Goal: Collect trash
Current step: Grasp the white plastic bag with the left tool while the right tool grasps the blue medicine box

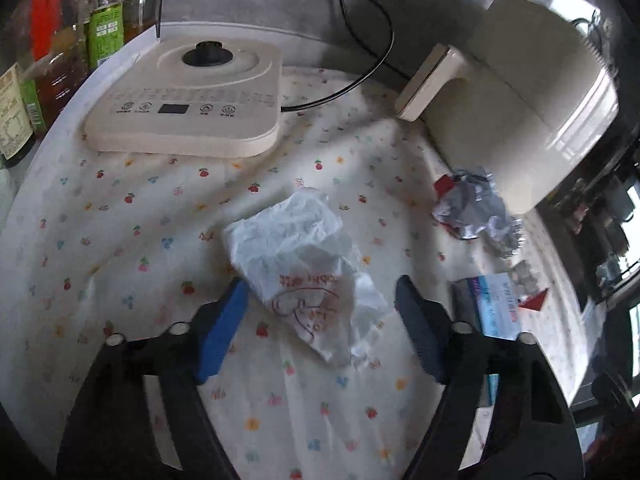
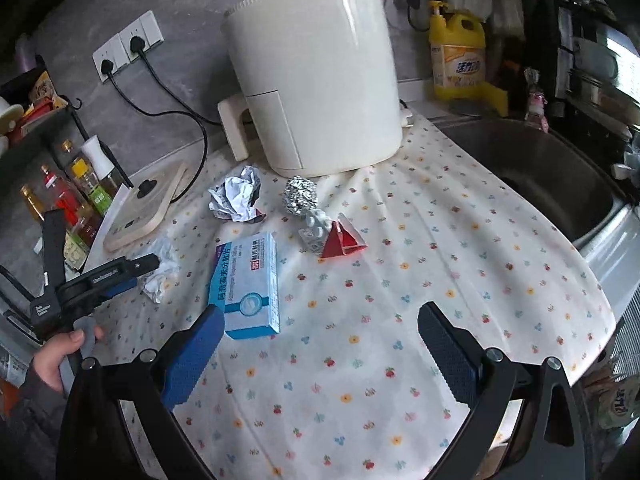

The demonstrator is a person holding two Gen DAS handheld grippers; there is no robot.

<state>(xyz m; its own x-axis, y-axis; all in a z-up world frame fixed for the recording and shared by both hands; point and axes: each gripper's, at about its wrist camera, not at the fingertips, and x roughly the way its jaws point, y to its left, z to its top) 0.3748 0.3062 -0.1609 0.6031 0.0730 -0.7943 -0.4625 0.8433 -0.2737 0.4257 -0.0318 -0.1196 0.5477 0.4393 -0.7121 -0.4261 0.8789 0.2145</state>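
Note:
A crumpled white plastic bag with red print (image 1: 304, 268) lies on the flowered cloth, between the blue pads of my left gripper (image 1: 322, 282). The left pad sits at the bag's edge and the right pad stands just clear of it, so the jaws are open around it. The right wrist view shows the left gripper (image 2: 132, 268) low over the same bag (image 2: 160, 268), held by a hand. My right gripper (image 2: 320, 310) is open and empty above the cloth, with a blue medicine box (image 2: 248, 284) beside its left finger. Beyond lie crumpled paper (image 2: 236, 196), a foil ball (image 2: 300, 196), a blister pack (image 2: 316, 228) and red folded paper (image 2: 344, 238).
A cream air fryer (image 2: 316, 80) stands at the back of the cloth, with a kettle base (image 1: 188, 92) to its left and its cord trailing between them. Condiment bottles (image 1: 60, 60) line the far left. A steel sink (image 2: 540, 176) opens on the right, with a yellow detergent bottle (image 2: 458, 56) behind it.

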